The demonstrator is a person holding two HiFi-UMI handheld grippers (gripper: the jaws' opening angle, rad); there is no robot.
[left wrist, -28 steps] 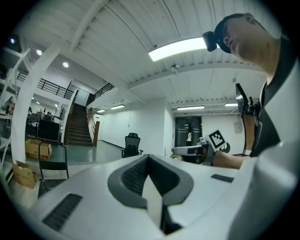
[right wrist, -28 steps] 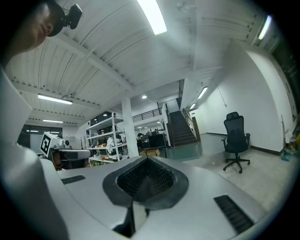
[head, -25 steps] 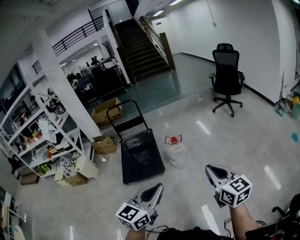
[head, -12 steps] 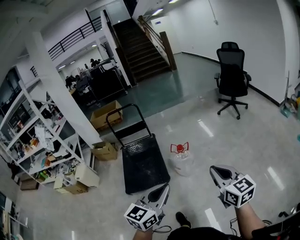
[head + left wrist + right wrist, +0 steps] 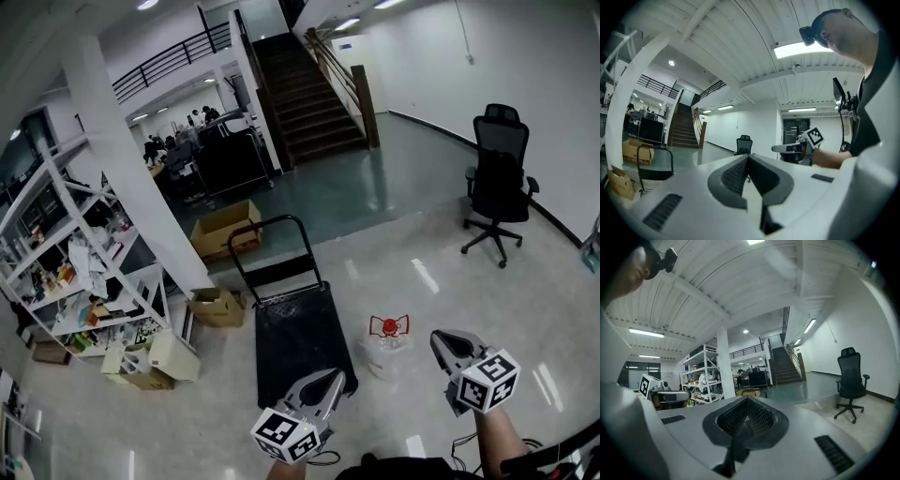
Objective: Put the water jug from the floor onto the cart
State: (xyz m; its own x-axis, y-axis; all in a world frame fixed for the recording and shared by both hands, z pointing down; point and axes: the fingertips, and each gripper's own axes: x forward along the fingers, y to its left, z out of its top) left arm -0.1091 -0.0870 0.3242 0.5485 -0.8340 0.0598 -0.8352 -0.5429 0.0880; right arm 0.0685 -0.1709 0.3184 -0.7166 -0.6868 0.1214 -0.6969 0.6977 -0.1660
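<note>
Your water jug (image 5: 387, 343) stands upright on the floor (image 5: 525, 309) just right of the cart (image 5: 298, 337), a little beyond both grippers and nearer the right gripper (image 5: 441, 337), whose fingers are closed and empty, as are those of the left gripper (image 5: 336, 377).

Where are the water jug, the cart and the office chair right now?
water jug (image 5: 386, 354), head view, clear body below red cap.
cart (image 5: 300, 337), head view, bare black deck.
office chair (image 5: 497, 155), head view, backrest.
</note>
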